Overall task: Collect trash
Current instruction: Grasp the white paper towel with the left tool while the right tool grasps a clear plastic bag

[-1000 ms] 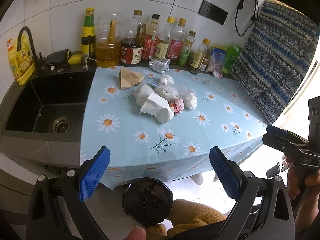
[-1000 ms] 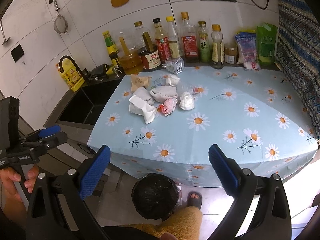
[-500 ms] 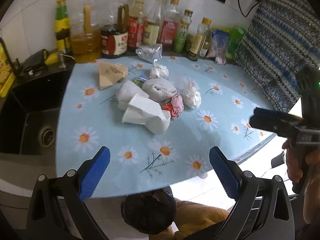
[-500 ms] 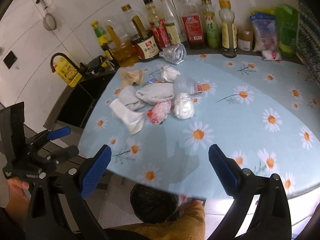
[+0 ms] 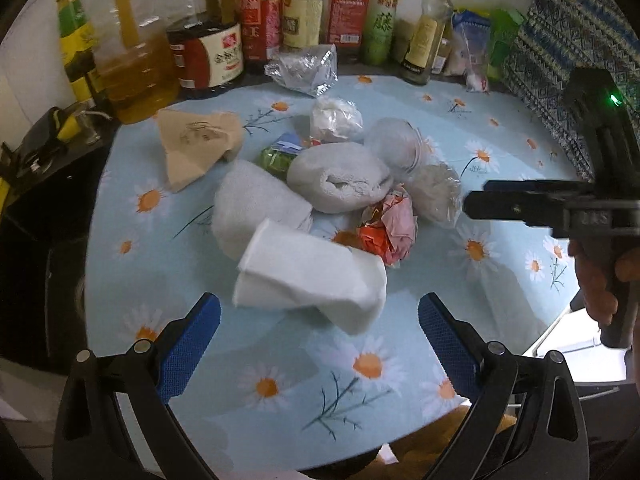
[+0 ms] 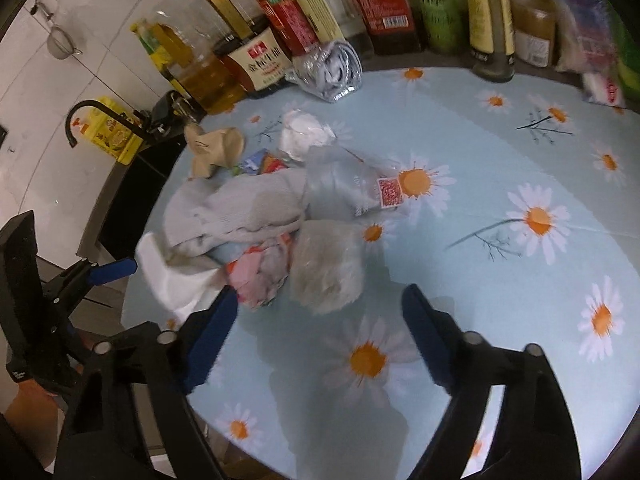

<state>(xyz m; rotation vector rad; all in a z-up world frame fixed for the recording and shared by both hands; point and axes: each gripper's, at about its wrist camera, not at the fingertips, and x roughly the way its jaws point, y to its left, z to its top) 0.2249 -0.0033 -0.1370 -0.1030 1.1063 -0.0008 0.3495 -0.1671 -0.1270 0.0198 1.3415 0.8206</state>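
Now that you have swung both grippers in over the daisy-print tablecloth (image 5: 400, 368), the left gripper (image 5: 319, 322) and right gripper (image 6: 319, 316) hang spread and empty, with the heap's folded white paper towel (image 5: 308, 276) and clear plastic-wrapped wad (image 6: 328, 266) just ahead: collecting can begin.

The left wrist view looks forward and down from close over the near edge of the pale blue daisy-print tablecloth (image 5: 280, 380); the right wrist view faces likewise from further right; both share the crumpled red-and-pink wrapper (image 5: 388, 228) (image 6: 260, 276)
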